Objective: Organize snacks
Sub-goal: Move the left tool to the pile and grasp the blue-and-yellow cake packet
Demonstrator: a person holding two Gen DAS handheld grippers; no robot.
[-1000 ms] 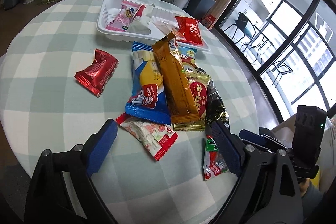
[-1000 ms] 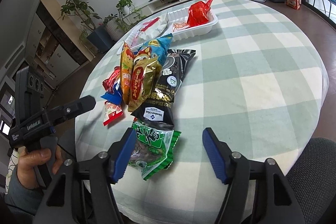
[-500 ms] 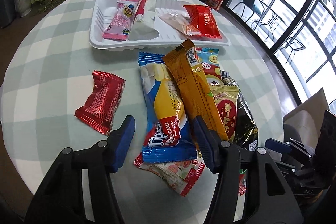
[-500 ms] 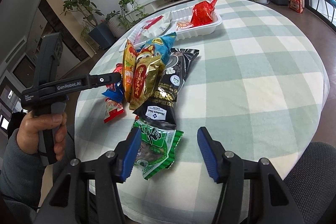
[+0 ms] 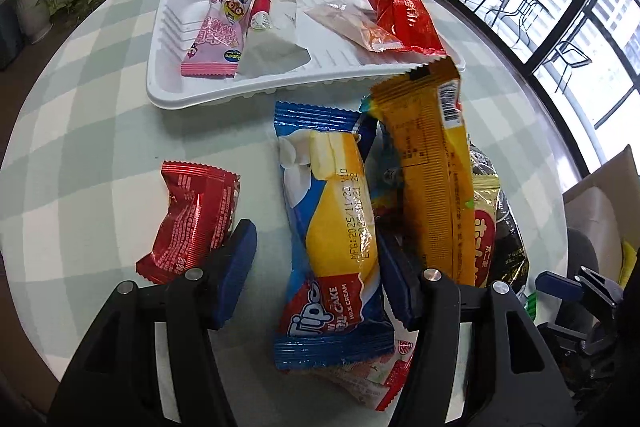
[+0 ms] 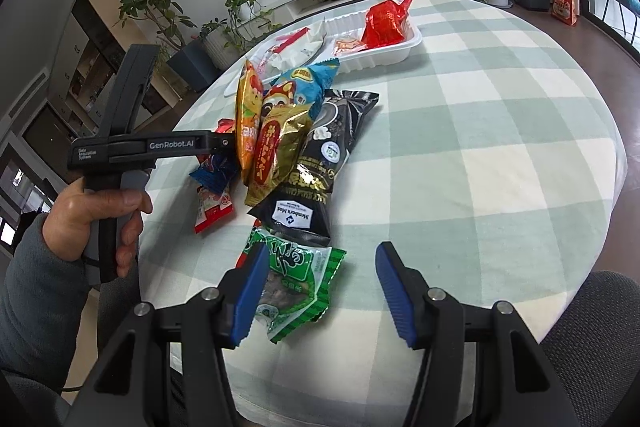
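Landmark: the blue-and-yellow foil roll-cake packet (image 5: pixel 334 247), lying lengthwise on the round table with a green-and-cream checked cloth (image 5: pixel 100 155).

Left of that packet, apart from it, lies a crumpled red foil snack wrapper (image 5: pixel 192 219); the left blue pad of the left tongs (image 5: pixel 316 279) overlaps its near corner. The left tongs stand open, one pad on each side of the roll-cake packet's lower half, and whether the pads touch it cannot be told. Under the packet's near end a pink-and-red printed sachet (image 5: pixel 376 387) sticks out.

Beyond the packet sits a white ribbed plastic tray (image 5: pixel 168 91) holding a pink cartoon-printed packet (image 5: pixel 218 35), a red-and-white sachet, a white wrapper, a clear orange-tinted packet and a red foil bag (image 5: pixel 404 15).

Just right of the packet, a long orange foil bar (image 5: pixel 432 179) leans over a gold-and-red packet (image 5: pixel 484 227) and a black bag.

In the right wrist view, the right tongs (image 6: pixel 320 291) are spread wide above the table; the left pad overlaps a green-and-white striped packet (image 6: pixel 298 287) at the near end of the pile.
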